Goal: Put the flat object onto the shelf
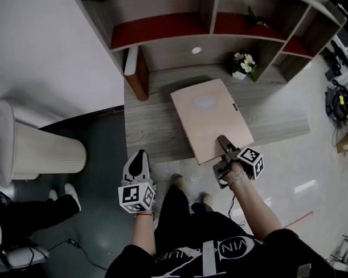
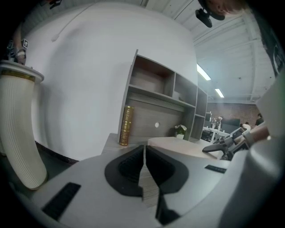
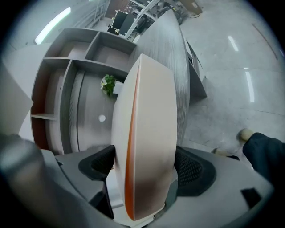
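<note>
flat object [image 1: 211, 118] lay on the counter [image 1: 151, 128], overhanging its front edge so the spread fingers of the right gripper [image 1: 224, 145] straddled it without pinching; the left gripper [image 1: 139, 157] idled, fingers pressed together.

Flat beige board [image 1: 210, 118] lies on the grey shelf [image 1: 156, 130], near corner overhanging.

Office-like workspace: wooden shelf unit [image 1: 171, 53], distant desks [image 2: 214, 132], strip lights [image 2: 202, 72], polished floor [image 1: 303, 165].

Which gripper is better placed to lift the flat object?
Right. The right gripper has the near edge of the flat object between its jaws; the left gripper hangs shut, apart from it.
</note>
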Demonstrator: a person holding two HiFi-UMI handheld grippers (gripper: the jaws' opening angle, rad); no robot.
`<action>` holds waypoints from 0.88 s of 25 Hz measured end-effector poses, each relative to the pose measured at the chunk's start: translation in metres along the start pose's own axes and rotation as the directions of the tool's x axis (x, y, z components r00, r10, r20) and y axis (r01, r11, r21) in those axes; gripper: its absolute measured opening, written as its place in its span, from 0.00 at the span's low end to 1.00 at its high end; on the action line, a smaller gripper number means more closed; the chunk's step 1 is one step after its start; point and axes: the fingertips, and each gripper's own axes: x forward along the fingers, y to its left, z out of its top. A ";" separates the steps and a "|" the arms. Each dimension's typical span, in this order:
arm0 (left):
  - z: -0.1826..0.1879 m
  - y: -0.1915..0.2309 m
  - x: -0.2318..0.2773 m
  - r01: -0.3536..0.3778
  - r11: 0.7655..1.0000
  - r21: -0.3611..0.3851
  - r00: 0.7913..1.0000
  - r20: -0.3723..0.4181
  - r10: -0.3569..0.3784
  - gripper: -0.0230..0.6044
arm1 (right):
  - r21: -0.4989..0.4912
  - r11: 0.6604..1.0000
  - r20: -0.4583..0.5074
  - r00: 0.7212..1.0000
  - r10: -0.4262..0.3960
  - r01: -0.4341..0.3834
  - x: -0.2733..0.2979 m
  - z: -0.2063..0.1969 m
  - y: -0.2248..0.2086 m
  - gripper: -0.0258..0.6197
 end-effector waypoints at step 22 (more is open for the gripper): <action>0.002 -0.012 -0.020 -0.016 1.000 -0.002 0.999 0.032 0.016 0.07 | -0.011 1.000 -0.117 0.993 0.006 -0.008 -0.026 -0.018 -0.018 0.71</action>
